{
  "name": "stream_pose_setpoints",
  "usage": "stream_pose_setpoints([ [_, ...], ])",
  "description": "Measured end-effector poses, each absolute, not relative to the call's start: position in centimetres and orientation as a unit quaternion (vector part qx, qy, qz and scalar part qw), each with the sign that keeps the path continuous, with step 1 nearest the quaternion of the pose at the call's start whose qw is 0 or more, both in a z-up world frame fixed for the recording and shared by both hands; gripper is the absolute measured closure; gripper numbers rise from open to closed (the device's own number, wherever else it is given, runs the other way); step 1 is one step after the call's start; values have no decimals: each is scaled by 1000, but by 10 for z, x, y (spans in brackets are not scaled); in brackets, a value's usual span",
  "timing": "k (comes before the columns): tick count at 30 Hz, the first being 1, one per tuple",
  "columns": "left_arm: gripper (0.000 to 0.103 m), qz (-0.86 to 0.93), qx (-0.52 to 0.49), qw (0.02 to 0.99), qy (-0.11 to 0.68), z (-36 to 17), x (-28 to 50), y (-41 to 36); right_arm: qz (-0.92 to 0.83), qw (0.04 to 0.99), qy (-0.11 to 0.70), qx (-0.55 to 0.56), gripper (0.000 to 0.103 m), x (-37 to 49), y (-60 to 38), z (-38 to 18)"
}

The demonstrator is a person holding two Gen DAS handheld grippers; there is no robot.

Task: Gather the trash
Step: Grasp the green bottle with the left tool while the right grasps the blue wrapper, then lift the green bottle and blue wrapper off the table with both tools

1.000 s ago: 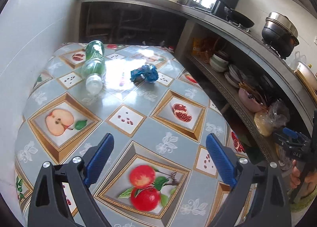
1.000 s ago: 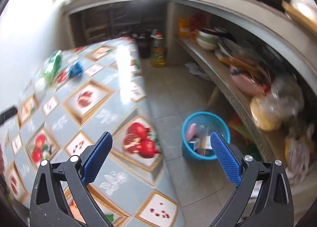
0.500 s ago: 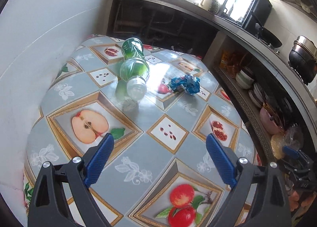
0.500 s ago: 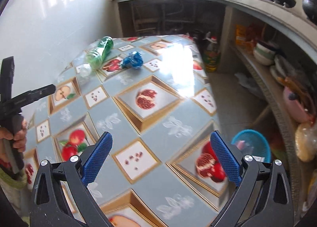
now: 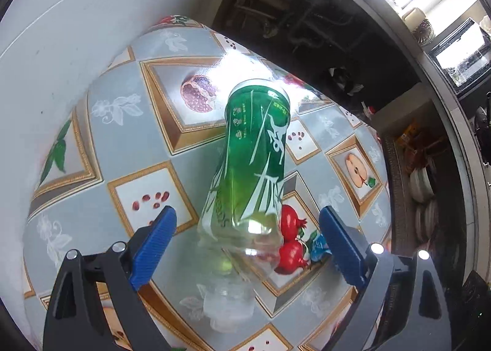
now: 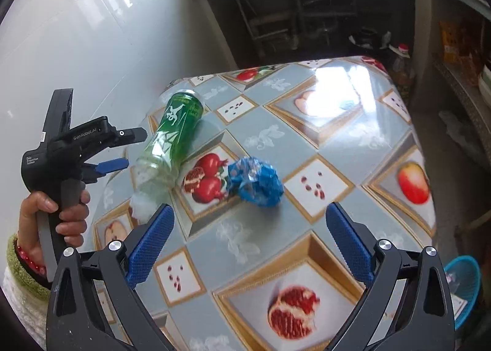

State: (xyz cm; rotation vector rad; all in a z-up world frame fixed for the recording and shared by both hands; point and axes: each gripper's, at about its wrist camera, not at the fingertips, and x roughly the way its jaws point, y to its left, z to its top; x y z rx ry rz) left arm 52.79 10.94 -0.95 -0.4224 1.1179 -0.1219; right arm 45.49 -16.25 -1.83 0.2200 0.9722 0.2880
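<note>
R view only: blue basket (image 6: 463, 286); wrapper (image 6: 256, 182) unobstructed.

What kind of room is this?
Probably a home kitchen: a fruit-print table holds an empty green bottle, a counter runs alongside, and stacked bowls sit on the shelf beneath.

The left gripper (image 5: 247, 243), jaws spread wide, hangs over a green-labelled plastic bottle (image 5: 254, 160) lying on the fruit-patterned desk (image 5: 122, 105), cap end nearest the camera.
</note>
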Motion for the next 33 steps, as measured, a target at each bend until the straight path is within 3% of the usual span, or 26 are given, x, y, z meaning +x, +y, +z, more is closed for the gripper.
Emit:
stream_pose_setpoints([
  [3,11,-63,-164,820,544,-24,545,97,136,859,484,95,11,487,-150,-36],
  [9,13,-62,-96,819,562,-44,557,78,100,842,526,65,33,518,-134,-73],
  [12,28,-58,-97,815,568,-50,558,79,90,846,523,49,44,515,-128,-77],
  [13,35,-55,-99,813,571,-53,558,80,87,848,522,42,51,512,-127,-76],
  [14,35,-56,-102,813,571,-54,556,81,85,847,523,36,61,510,-125,-76],
  [17,36,-55,-107,813,569,-54,549,85,78,844,530,24,75,500,-125,-74],
  [23,36,-86,-147,800,575,-52,500,85,92,838,538,18,80,449,-129,-70],
  [33,36,-188,-169,786,565,-37,330,78,110,831,543,46,80,289,-162,-62],
])
